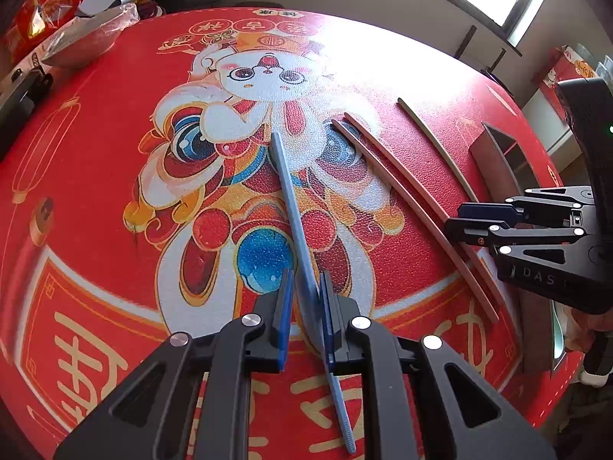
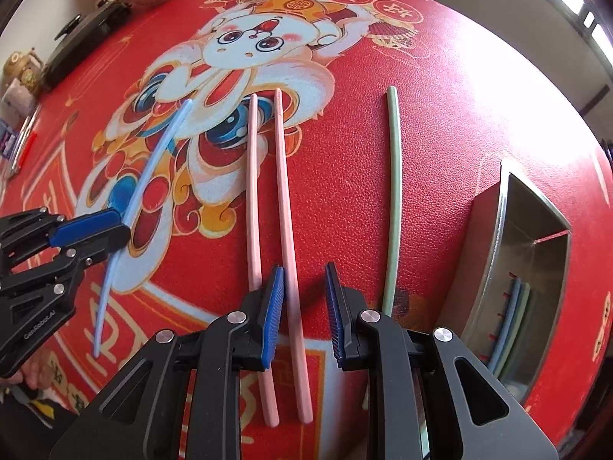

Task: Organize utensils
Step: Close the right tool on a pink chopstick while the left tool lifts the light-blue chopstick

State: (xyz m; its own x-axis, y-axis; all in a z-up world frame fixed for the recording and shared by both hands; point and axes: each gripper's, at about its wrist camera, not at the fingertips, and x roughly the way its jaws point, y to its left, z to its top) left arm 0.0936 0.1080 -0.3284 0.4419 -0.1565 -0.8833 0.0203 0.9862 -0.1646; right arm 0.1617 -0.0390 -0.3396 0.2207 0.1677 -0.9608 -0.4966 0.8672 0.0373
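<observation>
Clamped near its middle in the left gripper (image 1: 306,299): blue chopstick (image 1: 295,207), long axis running away from the camera over the red mat (image 2: 440,115), raised and tilted. Flat on the mat, lengthwise and side by side: two pink chopsticks (image 2: 285,199) (green chopstick (image 2: 394,191) well apart to the right, beside the metal holder (image 2: 536,230)). Straddling the right-hand pink one with the right gripper (image 2: 304,303), jaws part-open, gap left at one pad, not gripping.
</observation>
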